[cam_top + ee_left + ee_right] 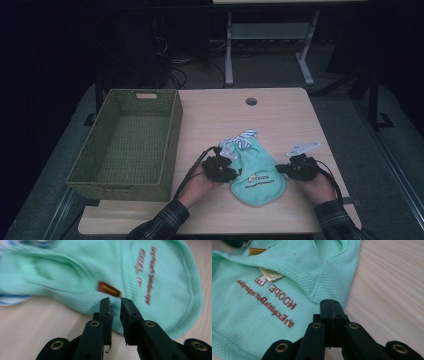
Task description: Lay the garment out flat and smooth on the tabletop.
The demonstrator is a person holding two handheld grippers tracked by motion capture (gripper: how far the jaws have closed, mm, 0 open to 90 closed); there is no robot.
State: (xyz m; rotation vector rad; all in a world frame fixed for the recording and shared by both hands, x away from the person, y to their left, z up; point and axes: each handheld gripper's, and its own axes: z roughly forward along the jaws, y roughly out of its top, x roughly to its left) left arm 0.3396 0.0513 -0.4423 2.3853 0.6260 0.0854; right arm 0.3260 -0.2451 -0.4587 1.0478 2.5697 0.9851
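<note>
Mint-green waffle-knit garment (257,175) lies lower centre, long axis up-frame. Left hand-held gripper (115,300) slightly parted at its left edge; right hand-held gripper (331,301) pressed together, holding nothing visible, at its right edge.

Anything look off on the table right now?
Nothing damaged or spilled. The mint garment lies rumpled, its striped end bunched toward the far side. The basket sits square at the table's left edge.
</note>
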